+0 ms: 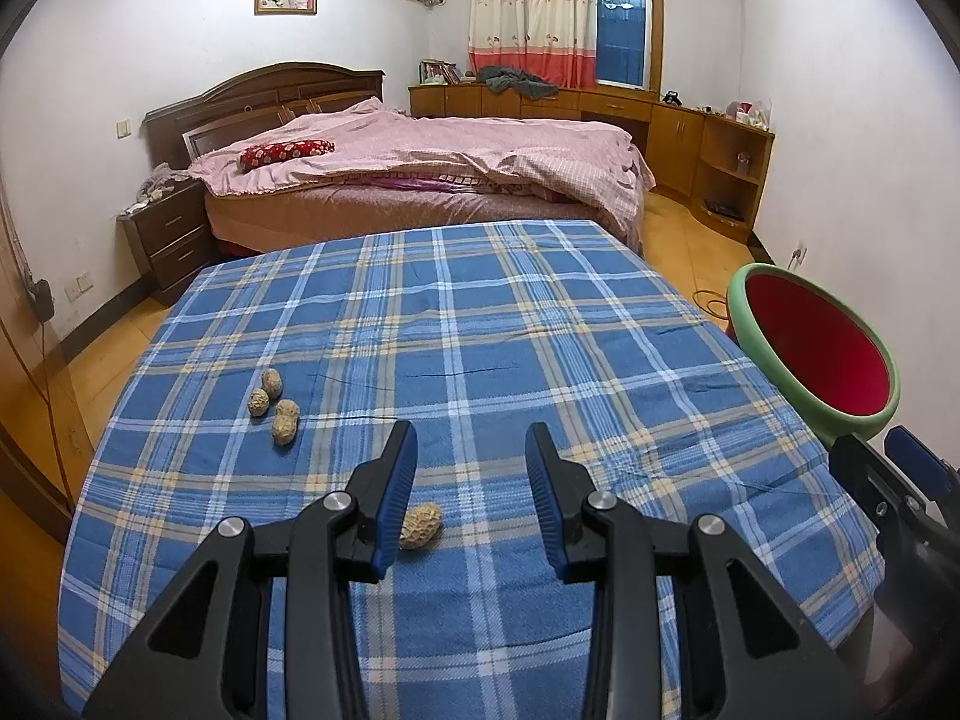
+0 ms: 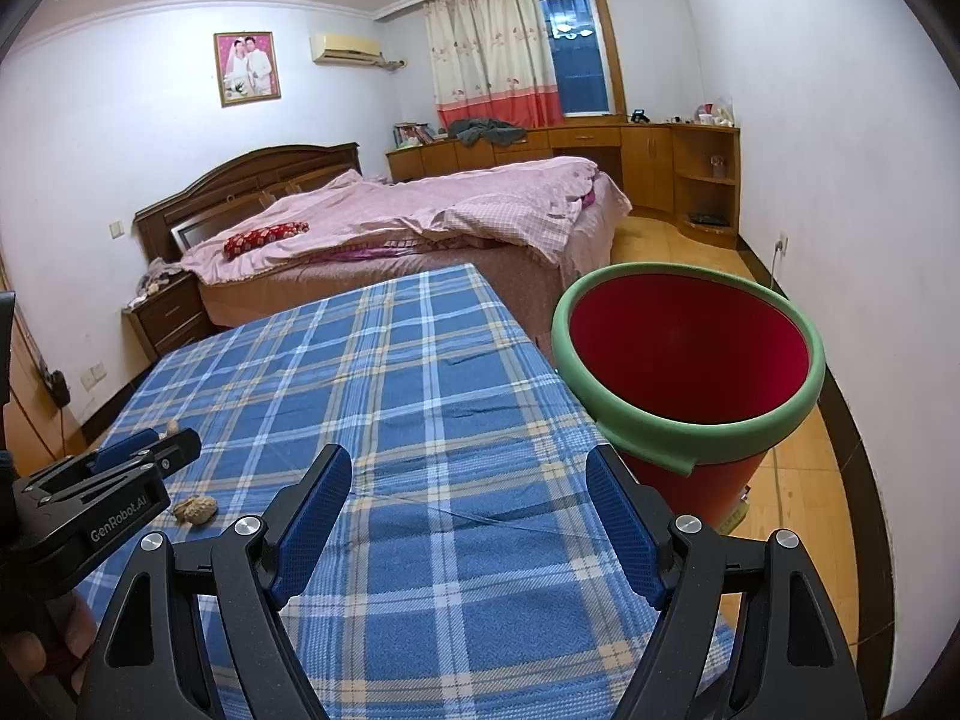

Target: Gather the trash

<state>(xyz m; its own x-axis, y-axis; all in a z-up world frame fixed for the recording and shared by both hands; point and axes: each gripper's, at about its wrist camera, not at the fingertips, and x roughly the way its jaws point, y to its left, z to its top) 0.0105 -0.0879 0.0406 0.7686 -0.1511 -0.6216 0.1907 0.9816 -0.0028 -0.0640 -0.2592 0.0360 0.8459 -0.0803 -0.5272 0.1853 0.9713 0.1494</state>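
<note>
while the left claw [image 1: 471,450] is held open above the tabletop [image 1: 540,324], one peanut [image 1: 420,526] is seen just inside its left finger, right claw [image 2: 468,474] also spread open, nothing gripped

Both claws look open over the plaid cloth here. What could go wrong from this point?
The lone tan peanut shell lies beside the left claw's left finger, not centred, so closing may nudge it away. The three-shell cluster could scatter. The red bucket with green rim stands off the table's edge, so drops may miss.

Peanut [image 1: 421,527]: part hidden behind left gripper's [image 1: 471,462] left finger. Bucket [image 1: 804,354]: base hidden, behind right gripper [image 1: 888,468].
</note>
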